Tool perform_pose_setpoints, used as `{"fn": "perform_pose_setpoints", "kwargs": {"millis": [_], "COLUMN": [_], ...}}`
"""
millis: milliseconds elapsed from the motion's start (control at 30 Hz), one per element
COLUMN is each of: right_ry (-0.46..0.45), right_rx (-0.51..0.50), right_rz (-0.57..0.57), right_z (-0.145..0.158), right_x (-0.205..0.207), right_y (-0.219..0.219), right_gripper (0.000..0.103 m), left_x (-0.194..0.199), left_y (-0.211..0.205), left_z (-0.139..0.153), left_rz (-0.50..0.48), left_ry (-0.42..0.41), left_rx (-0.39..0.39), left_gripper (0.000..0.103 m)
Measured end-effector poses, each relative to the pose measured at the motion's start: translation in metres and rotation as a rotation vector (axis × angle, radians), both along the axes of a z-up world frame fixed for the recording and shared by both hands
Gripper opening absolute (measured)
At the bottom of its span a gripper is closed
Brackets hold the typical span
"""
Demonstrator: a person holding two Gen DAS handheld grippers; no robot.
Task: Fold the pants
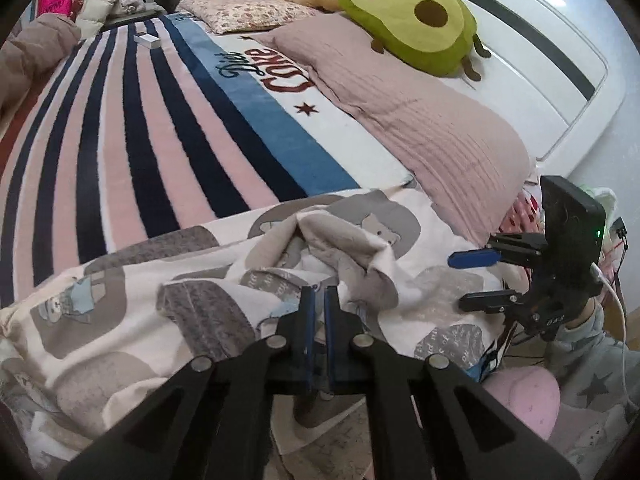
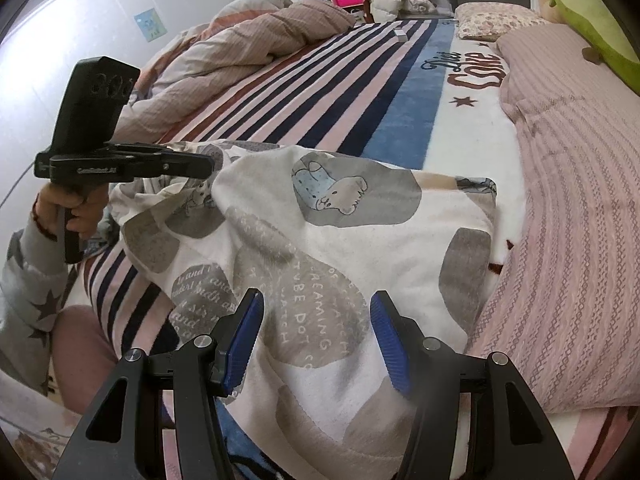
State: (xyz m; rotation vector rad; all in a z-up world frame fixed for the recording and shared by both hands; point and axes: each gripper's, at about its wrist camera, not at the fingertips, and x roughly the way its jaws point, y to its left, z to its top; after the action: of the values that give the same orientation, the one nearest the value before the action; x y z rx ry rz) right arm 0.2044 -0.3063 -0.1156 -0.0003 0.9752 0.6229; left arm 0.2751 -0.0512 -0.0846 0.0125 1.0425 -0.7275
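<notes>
Soft cream cotton printed with grey blotches and little bears, the pants (image 2: 320, 240) lay across the near edge of the bed, on top of the striped blanket (image 1: 140, 128) and just beside the long pink pillow (image 2: 572, 208). They were not flat: one part was bunched and lifted toward the left side, with loose folds heaped in the middle, while the part nearer the pillow lay smoother. The left gripper (image 1: 316, 300) was clenched on a bunch of that cloth, its blue pads drawn nearly together with fabric between them, and in the right wrist view it held the gathered cloth up off the blanket. The right gripper (image 2: 316, 320) was released, its jaws spread wide and poised above the smoother stretch of the pants, apparently not touching anything. I judged the fold to be at an early step, with one edge picked up and the other not yet taken. The next move seemed to call for the right gripper to close on a matching edge or corner, so that both could pull the cloth taut and lay one half over the other. Further off lay an avocado plush (image 1: 412, 24) against the white headboard (image 1: 540, 60), and a rumpled duvet (image 2: 240, 40) at the far side.
</notes>
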Motion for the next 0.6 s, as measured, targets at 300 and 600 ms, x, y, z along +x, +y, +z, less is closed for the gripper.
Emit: {"fn": "perform_pose_setpoints", "kwargs": {"millis": [300, 600], "right_ry": [0.006, 0.023], "right_rx": [-0.004, -0.003], "right_rz": [0.002, 0.000], "right_z": [-0.003, -0.009], "right_x": [0.000, -0.003], "right_y": [0.000, -0.003], "right_gripper": [0.051, 0.051], "left_x": [-0.020, -0.042], "left_y": [-0.026, -0.037], "left_z": [-0.016, -0.027], "left_rz": [-0.108, -0.186], "left_ry": [-0.058, -0.218], "left_rx": [0.207, 0.447], "left_gripper": [0.005, 0.052]}}
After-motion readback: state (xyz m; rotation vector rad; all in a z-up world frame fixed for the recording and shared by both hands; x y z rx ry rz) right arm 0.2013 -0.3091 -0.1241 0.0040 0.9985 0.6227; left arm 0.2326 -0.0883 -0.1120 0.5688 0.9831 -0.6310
